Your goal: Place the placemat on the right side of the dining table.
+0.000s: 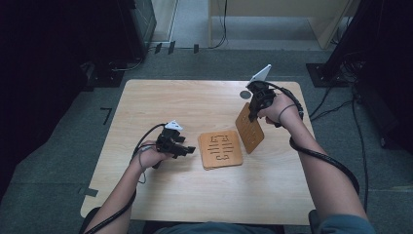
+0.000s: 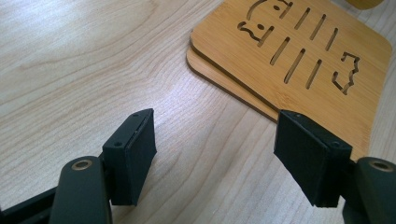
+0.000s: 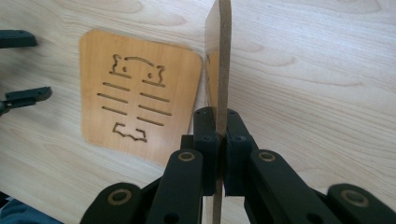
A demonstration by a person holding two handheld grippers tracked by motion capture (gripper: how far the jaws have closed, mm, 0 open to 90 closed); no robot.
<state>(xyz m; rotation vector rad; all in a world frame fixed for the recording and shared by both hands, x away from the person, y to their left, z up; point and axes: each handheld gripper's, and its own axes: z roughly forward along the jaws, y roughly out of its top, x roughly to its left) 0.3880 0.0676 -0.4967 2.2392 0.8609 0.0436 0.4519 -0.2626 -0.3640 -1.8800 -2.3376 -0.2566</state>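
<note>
Coaster (image 1: 250, 134) clamped edge-on in right tool (image 1: 253, 111), held tilted above bench (image 1: 160, 105), just right of coaster stack (image 1: 220, 149), lower corner near the stack's right edge. Stack of two, cut with slots and a cat face, flat at mid-bench. Left tool (image 2: 215, 154) low over bare wood just left of the stack, jaws apart with nothing between, one pad (image 2: 312, 156) over the stack's corner in the left gripper view.
</note>
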